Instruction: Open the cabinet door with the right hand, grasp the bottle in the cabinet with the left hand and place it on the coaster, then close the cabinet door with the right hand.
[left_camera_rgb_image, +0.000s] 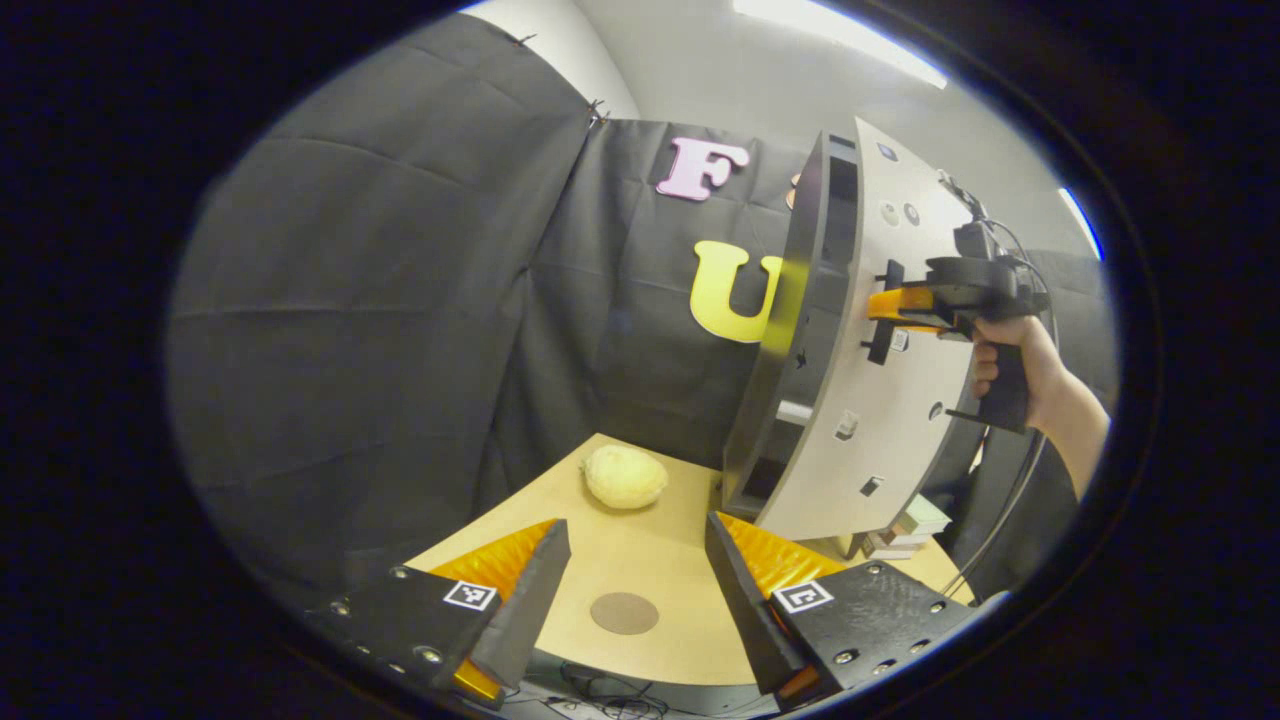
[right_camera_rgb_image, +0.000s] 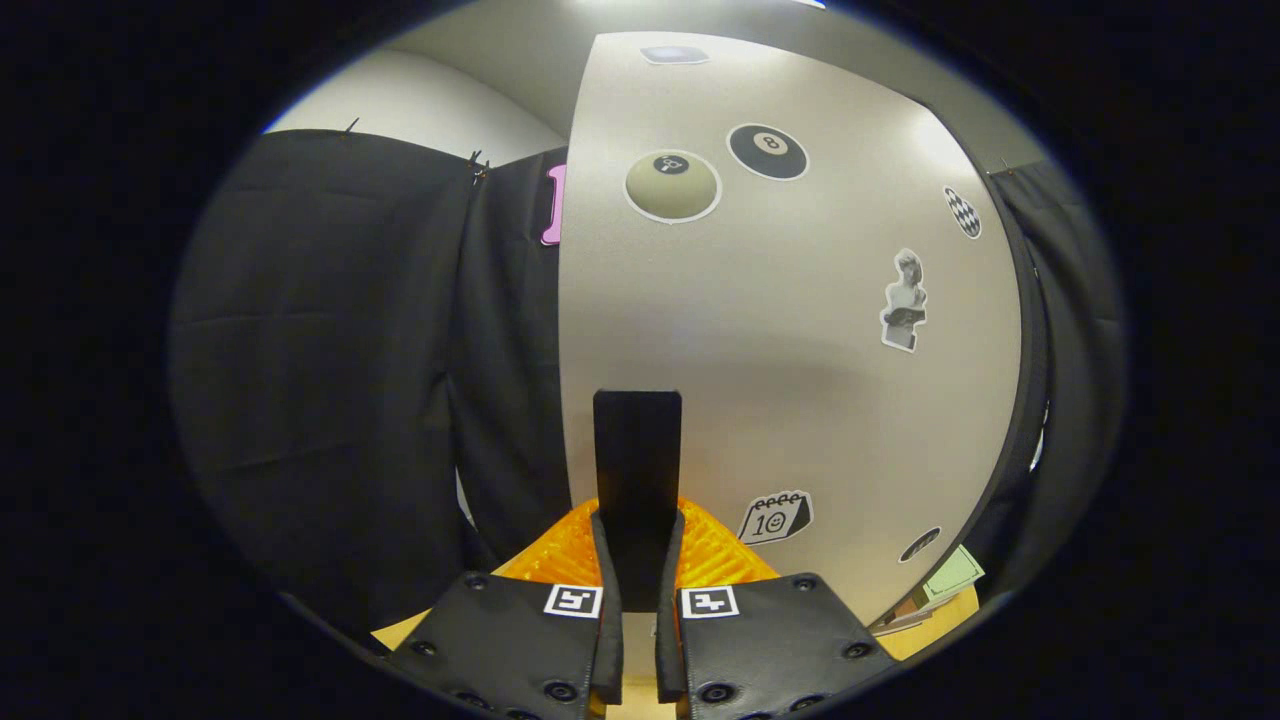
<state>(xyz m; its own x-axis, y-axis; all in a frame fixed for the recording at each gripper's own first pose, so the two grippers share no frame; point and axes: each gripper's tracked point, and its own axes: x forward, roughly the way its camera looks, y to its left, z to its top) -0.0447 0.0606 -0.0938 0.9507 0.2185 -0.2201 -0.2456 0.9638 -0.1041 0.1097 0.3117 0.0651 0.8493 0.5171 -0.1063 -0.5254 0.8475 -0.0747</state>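
Light wooden table (left_camera_rgb_image: 655, 560) with round brown coaster (left_camera_rgb_image: 624, 613), pale lumpy object (left_camera_rgb_image: 625, 476), grey cabinet (left_camera_rgb_image: 880, 400)

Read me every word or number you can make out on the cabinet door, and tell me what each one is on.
"8": on the black ball sticker, high on the cabinet door.
"10": on the calendar sticker, low on the door, right of the handle.
Beige round sticker: its mark is too small to read.
Checkered sticker and figure sticker: no text.
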